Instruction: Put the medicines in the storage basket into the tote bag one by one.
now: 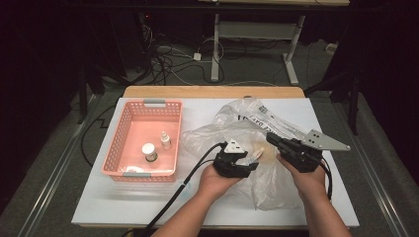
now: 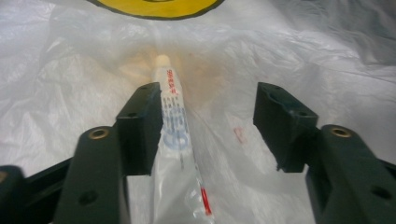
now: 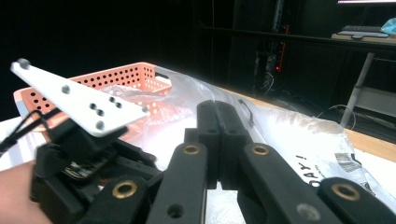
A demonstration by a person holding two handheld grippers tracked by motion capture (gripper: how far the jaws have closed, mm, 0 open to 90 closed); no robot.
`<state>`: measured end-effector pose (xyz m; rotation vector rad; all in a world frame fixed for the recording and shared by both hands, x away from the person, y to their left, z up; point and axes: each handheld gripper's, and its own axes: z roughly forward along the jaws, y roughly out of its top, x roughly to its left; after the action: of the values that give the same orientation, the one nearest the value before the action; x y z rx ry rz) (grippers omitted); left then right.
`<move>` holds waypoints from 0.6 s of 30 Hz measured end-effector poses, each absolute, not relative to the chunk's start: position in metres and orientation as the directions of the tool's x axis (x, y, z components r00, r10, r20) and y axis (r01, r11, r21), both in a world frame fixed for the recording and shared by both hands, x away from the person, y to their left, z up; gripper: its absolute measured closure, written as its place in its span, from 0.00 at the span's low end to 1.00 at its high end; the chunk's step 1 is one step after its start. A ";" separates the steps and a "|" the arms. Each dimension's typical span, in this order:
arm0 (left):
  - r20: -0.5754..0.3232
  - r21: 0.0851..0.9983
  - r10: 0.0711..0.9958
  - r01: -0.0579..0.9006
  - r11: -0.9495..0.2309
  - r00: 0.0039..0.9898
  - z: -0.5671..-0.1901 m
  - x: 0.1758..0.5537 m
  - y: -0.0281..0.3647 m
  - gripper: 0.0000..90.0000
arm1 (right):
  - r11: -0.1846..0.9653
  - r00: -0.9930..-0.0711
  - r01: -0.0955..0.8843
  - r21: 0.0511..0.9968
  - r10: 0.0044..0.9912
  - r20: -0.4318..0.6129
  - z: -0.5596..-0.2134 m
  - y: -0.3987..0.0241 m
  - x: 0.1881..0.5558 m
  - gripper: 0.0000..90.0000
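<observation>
A clear plastic bag [image 1: 232,123] lies crumpled in the middle of the white table. My left gripper [image 1: 249,159] is over it, and in the left gripper view it [image 2: 208,100] stands open. A white tube [image 2: 173,116] with blue and red print and a cream cap lies between the jaws. It rests against the left jaw and is well clear of the other. My right gripper [image 1: 272,138] is at the bag's right part, and its jaws [image 3: 218,112] are pressed together. Whether bag film is pinched between them I cannot tell.
A pink perforated basket [image 1: 148,104] stands at the left of the table and holds a small dropper bottle [image 1: 165,140] and a white-capped jar [image 1: 149,152]. The table's front edge is near the person's forearms. Cables and desk legs lie on the floor beyond.
</observation>
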<state>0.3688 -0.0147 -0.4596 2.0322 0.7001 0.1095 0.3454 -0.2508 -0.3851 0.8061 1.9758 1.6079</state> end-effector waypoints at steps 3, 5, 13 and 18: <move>-0.181 0.823 0.521 0.418 -0.384 0.834 -0.459 0.361 -0.009 0.35 | 0.145 -0.717 0.149 0.978 0.697 0.006 -0.385 -0.251 0.345 1.00; -0.171 0.828 0.534 0.415 -0.377 0.828 -0.459 0.357 -0.003 0.29 | 0.142 -0.715 0.148 0.979 0.699 0.007 -0.385 -0.251 0.344 1.00; -0.161 0.826 0.558 0.421 -0.375 0.814 -0.456 0.345 0.014 0.08 | 0.148 -0.717 0.147 0.978 0.697 0.002 -0.386 -0.249 0.343 1.00; -0.162 0.836 0.552 0.411 -0.364 0.818 -0.448 0.335 0.023 0.00 | 0.146 -0.716 0.144 0.979 0.698 0.001 -0.385 -0.249 0.343 1.00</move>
<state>0.3353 0.0233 -0.4485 2.0056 0.7135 0.1782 0.3429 -0.2487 -0.3851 0.8026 1.9706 1.6009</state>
